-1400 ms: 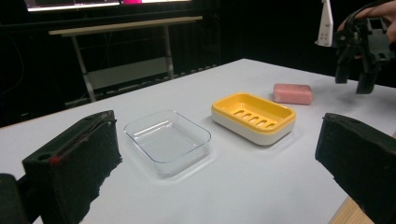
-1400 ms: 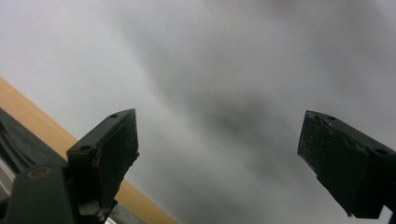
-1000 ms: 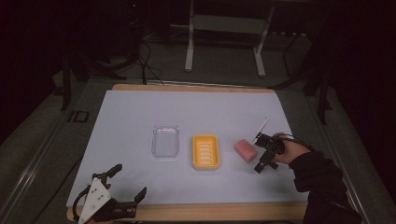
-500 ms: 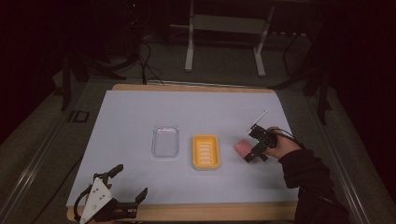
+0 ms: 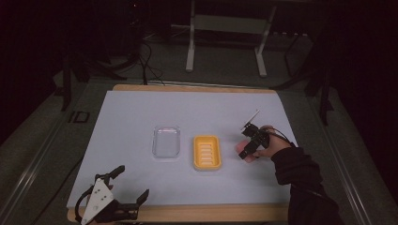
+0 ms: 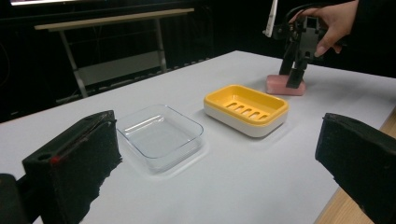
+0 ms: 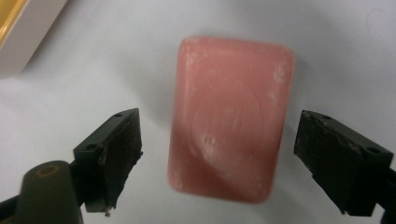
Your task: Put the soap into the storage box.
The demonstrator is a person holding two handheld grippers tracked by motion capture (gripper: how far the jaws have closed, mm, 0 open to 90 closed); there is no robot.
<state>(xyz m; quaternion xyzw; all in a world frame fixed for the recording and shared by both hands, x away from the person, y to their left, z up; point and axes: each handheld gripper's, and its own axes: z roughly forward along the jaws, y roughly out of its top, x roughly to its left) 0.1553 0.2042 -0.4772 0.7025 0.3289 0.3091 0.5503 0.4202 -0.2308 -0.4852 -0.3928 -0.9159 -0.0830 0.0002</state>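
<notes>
A pink soap bar (image 7: 231,116) lies flat on the white table top, just right of a yellow soap dish (image 5: 206,152). My right gripper (image 5: 247,152) points down over the bar, held by a hand in a dark sleeve. It is open, one jaw on each long side of the bar, with a gap between each jaw and the soap (image 6: 280,86). At the table's near left corner my left gripper (image 5: 129,183) rests open with nothing between its jaws.
A clear plastic tray (image 5: 166,141) sits left of the yellow dish (image 6: 245,109). The white mat (image 5: 131,112) lies on a wooden table, whose front edge (image 5: 211,213) runs beside the left gripper. Metal table legs (image 5: 190,42) stand beyond the far side.
The right gripper has moved left and come down over the pink soap bar, its jaws now either side of it. The left gripper has stayed put.
</notes>
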